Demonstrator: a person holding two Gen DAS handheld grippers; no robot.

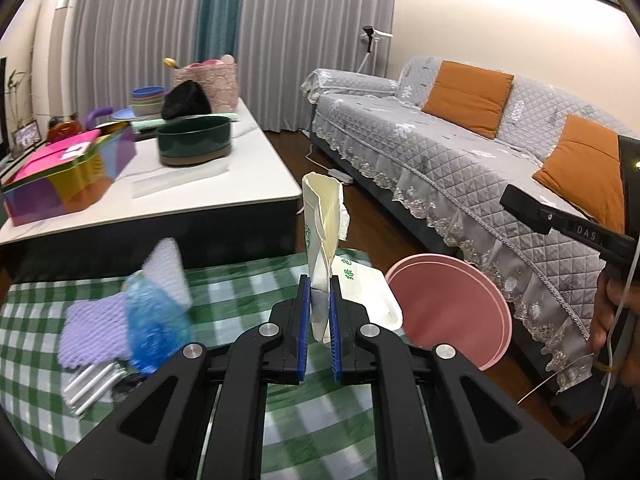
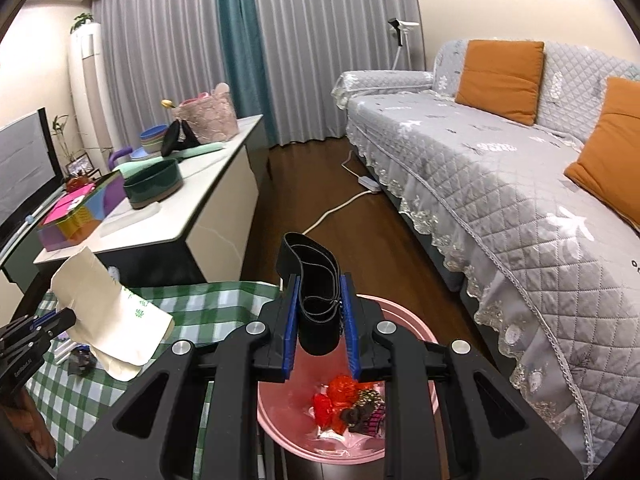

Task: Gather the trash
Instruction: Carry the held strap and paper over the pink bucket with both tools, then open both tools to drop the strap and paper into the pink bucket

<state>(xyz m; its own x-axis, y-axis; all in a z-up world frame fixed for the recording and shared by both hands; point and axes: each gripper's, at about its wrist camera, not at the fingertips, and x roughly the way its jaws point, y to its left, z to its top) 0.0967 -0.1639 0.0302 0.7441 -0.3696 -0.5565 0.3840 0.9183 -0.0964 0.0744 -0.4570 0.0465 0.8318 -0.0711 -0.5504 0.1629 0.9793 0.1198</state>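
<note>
My left gripper (image 1: 320,280) is shut on a cream paper bag (image 1: 322,224) with green print and holds it upright above the green checked table (image 1: 240,280); the bag also shows in the right wrist view (image 2: 108,312). My right gripper (image 2: 320,280) is shut on a folded black strap (image 2: 316,292) above the pink bin (image 2: 276,412). The bin holds red wrappers (image 2: 340,396) and other scraps. It also shows in the left wrist view (image 1: 448,308), right of the table.
On the checked table lie a purple foam net (image 1: 92,332), a blue plastic piece (image 1: 156,328) and white sticks (image 1: 88,384). A white coffee table (image 1: 248,176) with bowls and boxes stands behind. A grey sofa (image 2: 500,184) is at the right, with wooden floor between.
</note>
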